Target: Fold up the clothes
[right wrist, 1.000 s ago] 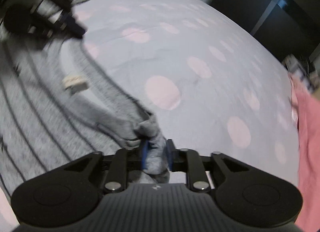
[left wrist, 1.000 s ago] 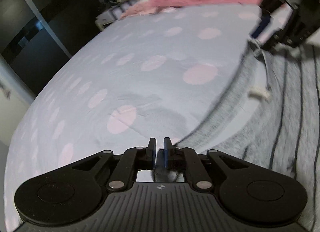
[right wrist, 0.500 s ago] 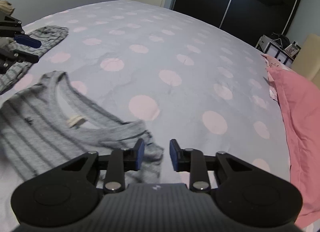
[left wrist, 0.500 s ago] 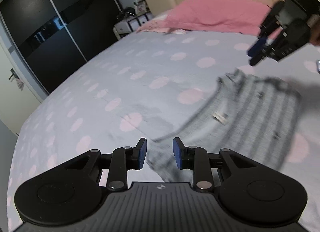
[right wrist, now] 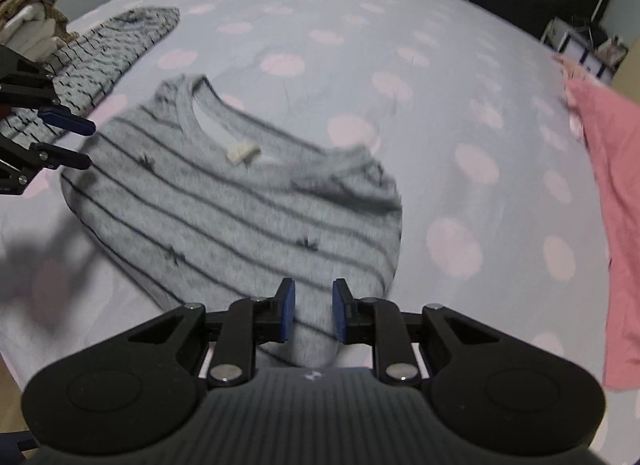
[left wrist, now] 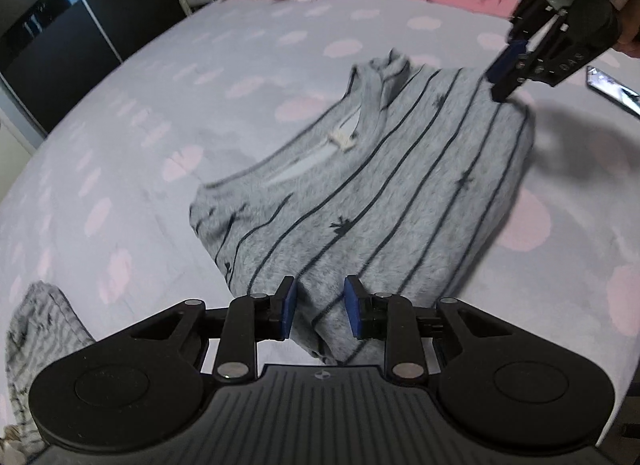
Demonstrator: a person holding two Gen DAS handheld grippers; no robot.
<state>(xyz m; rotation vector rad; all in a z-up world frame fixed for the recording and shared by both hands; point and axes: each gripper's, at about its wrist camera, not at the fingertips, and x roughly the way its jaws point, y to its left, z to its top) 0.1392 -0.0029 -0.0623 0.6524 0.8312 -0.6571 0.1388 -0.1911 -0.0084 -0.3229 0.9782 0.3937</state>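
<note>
Both grippers are pulling back since 0.5 s ago; left gripper [left wrist: 319, 312] and right gripper [right wrist: 313, 309] are hovering apart, holding nothing. Striped top [right wrist: 240, 201] is lying folded on the dotted bedspread [right wrist: 440, 65]; soft, light knit, best pinched at hem corners.

The left gripper [left wrist: 319, 311] sits at six o'clock in its own view, blue-padded jaws parted. The right gripper [right wrist: 314, 312] also sits at six o'clock in its view, jaws parted, and appears at one o'clock in the left view.
</note>
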